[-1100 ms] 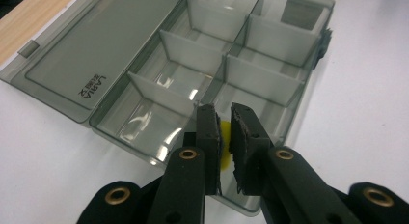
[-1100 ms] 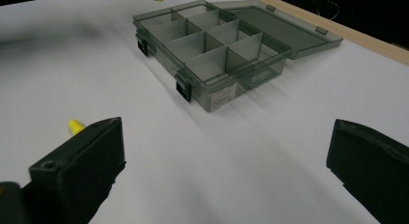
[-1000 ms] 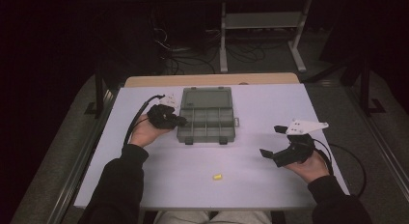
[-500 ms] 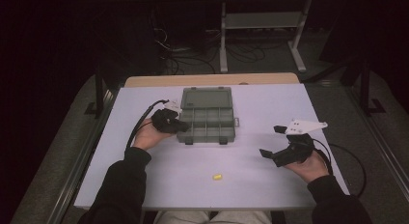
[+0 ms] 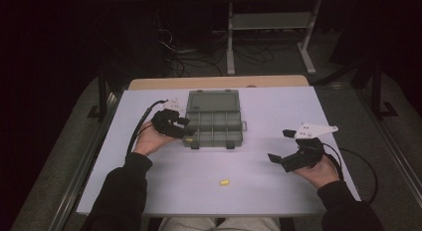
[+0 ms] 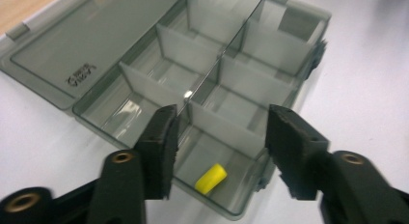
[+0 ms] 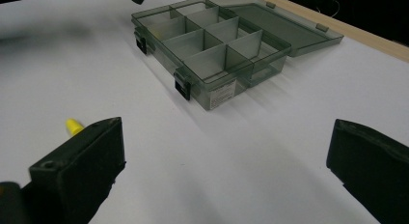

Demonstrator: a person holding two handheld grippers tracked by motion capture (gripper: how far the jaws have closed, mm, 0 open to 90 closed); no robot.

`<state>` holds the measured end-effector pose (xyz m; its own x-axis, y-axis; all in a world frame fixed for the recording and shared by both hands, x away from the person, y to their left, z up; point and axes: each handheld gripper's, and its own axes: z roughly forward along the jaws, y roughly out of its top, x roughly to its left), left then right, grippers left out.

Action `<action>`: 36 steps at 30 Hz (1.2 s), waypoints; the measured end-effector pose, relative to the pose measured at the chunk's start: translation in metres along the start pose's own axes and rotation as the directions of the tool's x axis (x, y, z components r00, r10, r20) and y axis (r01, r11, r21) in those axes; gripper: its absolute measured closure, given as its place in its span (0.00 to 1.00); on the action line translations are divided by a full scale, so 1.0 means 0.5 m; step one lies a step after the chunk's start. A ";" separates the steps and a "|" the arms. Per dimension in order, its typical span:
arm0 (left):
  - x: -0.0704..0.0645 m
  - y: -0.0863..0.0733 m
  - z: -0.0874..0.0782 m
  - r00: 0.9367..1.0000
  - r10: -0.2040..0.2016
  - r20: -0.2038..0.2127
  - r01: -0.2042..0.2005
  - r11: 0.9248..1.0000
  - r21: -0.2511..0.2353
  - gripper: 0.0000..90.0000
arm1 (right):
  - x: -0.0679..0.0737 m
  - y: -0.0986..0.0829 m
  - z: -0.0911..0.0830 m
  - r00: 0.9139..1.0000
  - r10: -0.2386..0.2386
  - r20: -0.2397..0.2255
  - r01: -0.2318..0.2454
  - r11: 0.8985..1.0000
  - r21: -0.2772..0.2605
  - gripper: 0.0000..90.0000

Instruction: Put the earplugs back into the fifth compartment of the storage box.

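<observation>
The open lid of the smoky grey transparent plastic compartment box point(image 6: 91, 50) carried small embossed lettering. It was too blurred to read, as was the white sticker point(image 7: 223, 94) on its end wall, possibly a label.

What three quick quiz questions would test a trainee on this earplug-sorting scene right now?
1. True or false: the lid of the compartment box lies open.
2. Which holds a yellow piece: A) the corner compartment nearest the left gripper, B) the lid, C) the right gripper?
3. Fill in: a second yellow piece lies loose on the ____, nearer the person than the box.

Key: 1 true. 2 A; the left gripper's jaws stand open above it. 3 table; the right gripper, also open, is off to that piece's side and does not touch it.
</observation>
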<state>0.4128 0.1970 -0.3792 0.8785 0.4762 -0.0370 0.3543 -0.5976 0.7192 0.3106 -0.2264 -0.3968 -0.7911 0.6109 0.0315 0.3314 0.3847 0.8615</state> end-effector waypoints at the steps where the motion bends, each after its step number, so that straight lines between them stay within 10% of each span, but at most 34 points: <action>1: -0.004 0.002 -0.006 1.000 0.001 0.002 -0.001 1.000 -0.020 0.45 | 0.000 0.000 0.000 1.000 0.000 0.001 0.000 1.000 0.000 0.00; 20: -0.083 0.035 -0.067 0.998 0.053 0.017 -0.051 0.992 -0.118 0.13 | 0.000 0.000 -0.003 1.000 0.005 0.001 -0.005 1.000 -0.005 0.00; 36: -0.163 0.036 -0.029 0.987 0.133 0.092 -0.122 0.985 -0.119 0.00 | 0.000 0.000 -0.003 1.000 0.004 0.000 -0.004 1.000 -0.003 0.00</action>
<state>0.3427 0.1566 -0.3531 0.9437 0.3308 -0.0048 0.2038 -0.5698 0.7961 0.3099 -0.2273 -0.3963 -0.7901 0.6120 0.0348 0.3327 0.3806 0.8628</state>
